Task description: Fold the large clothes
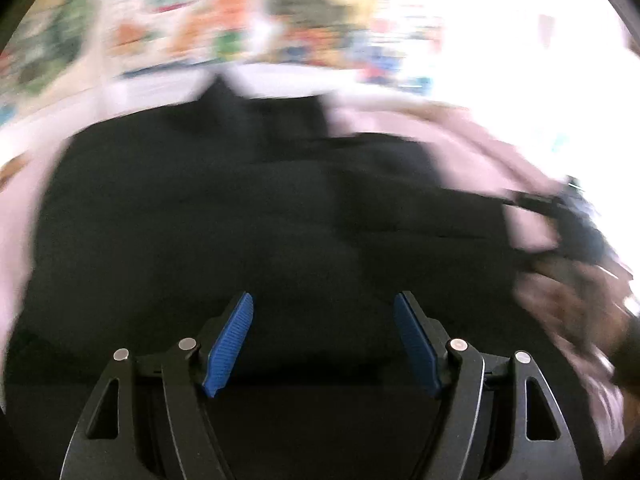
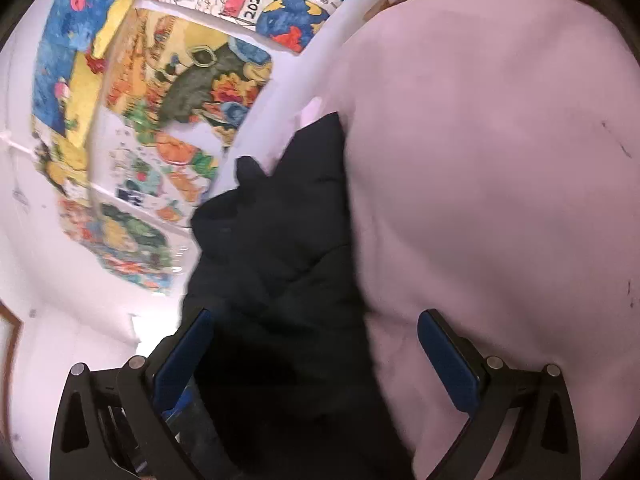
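A large black padded garment [image 1: 240, 208] lies spread over a pale pink bedsheet [image 1: 472, 148] and fills most of the blurred left wrist view. My left gripper [image 1: 323, 308] hovers over its near part, open, with nothing between the blue pads. In the right wrist view, which is rolled sideways, the same black garment [image 2: 280, 248] bunches along the edge of the pink sheet [image 2: 480, 160]. My right gripper [image 2: 316, 320] is open wide; one finger shows against the garment's edge, the other against the sheet, and neither pad presses on cloth.
A white wall with colourful posters [image 2: 160, 120] stands right behind the bed, seen blurred as posters [image 1: 280, 20] in the left wrist view. A person's hand [image 1: 568, 300] on a dark tool shows at the right edge there.
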The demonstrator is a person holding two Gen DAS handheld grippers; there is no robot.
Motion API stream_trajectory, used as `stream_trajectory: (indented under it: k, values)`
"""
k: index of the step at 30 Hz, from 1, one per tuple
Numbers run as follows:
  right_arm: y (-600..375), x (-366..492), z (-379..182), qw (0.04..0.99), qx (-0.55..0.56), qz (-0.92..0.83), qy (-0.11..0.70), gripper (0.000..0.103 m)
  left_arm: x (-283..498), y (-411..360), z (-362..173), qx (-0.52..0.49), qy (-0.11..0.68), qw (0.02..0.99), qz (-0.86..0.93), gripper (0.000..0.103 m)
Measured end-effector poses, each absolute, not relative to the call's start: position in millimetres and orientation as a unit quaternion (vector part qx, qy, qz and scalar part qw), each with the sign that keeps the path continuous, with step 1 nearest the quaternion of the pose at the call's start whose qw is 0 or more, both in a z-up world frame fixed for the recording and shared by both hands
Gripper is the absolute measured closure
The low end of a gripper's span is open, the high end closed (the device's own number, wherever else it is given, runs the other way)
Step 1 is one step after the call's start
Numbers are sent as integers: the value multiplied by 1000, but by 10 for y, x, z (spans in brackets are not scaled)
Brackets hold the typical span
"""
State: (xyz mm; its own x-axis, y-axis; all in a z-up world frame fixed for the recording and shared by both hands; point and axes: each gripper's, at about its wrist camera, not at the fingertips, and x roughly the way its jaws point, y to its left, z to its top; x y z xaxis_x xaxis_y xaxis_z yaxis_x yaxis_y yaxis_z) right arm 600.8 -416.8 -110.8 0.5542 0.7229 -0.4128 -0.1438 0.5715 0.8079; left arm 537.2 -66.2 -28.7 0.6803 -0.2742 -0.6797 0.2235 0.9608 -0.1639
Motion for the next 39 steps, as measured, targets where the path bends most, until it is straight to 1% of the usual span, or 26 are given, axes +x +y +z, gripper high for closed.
stream_trajectory:
  k: [3,7,8,9,10,11,12,13,15,16,17,18,21,25,27,29,31,35,39]
  values:
    - [-4071,5982,-1038,790,359,298,398,0,5502,-475,-319,-60,391,914,-86,36]
    - [-3842,5881,-887,812,294,311,397,0,5551,-327,-332,-97,399,909,-74,36]
    - [-3792,5871,-880,818,280,304,400,2,5582,-313,-323,-100,401,908,-73,36]
    - [-3730,5868,-889,822,265,295,409,9,5518,-319,-330,-101,400,908,-73,36]
    - [-3675,5869,-917,823,255,287,419,14,5543,-316,-306,-100,400,908,-73,36]
    - [-3631,5866,-946,824,249,280,425,23,5551,-311,-281,-100,400,908,-72,36]
    - [-3594,5864,-968,826,242,276,427,36,5545,-296,-293,-100,399,909,-71,36]
    - [-3548,5851,-981,832,229,266,430,42,5570,-273,-262,-100,399,909,-68,36]
    - [-3485,5827,-975,841,208,254,430,63,5471,-215,-249,-106,395,911,-64,36]
    - [-3472,5814,-962,844,205,253,426,68,5379,-158,-249,-112,391,912,-60,36]
    - [-3450,5796,-923,849,201,249,420,78,5315,-101,-239,-117,388,913,-56,36]
    - [-3433,5788,-905,853,194,246,416,93,5277,-38,-210,-123,384,914,-52,36]
    - [-3346,5759,-758,868,150,235,410,97,5236,165,-105,-136,371,918,-30,36]
    - [-3176,5718,-396,910,77,207,352,97,5243,384,-12,-134,359,923,12,35]
    - [-3127,5765,-264,923,67,189,328,97,5323,438,-10,-122,359,925,29,35]
    - [-3058,5849,-210,932,51,166,317,97,5483,455,-30,-85,362,927,44,35]
    - [-2989,5962,-264,937,41,142,316,97,5653,442,-92,-60,363,928,65,35]
    - [-2915,6171,-610,928,27,104,356,97,5891,400,-346,-30,388,919,65,35]
    - [-2863,6311,-894,924,-6,94,371,94,5951,292,-595,37,381,921,71,25]
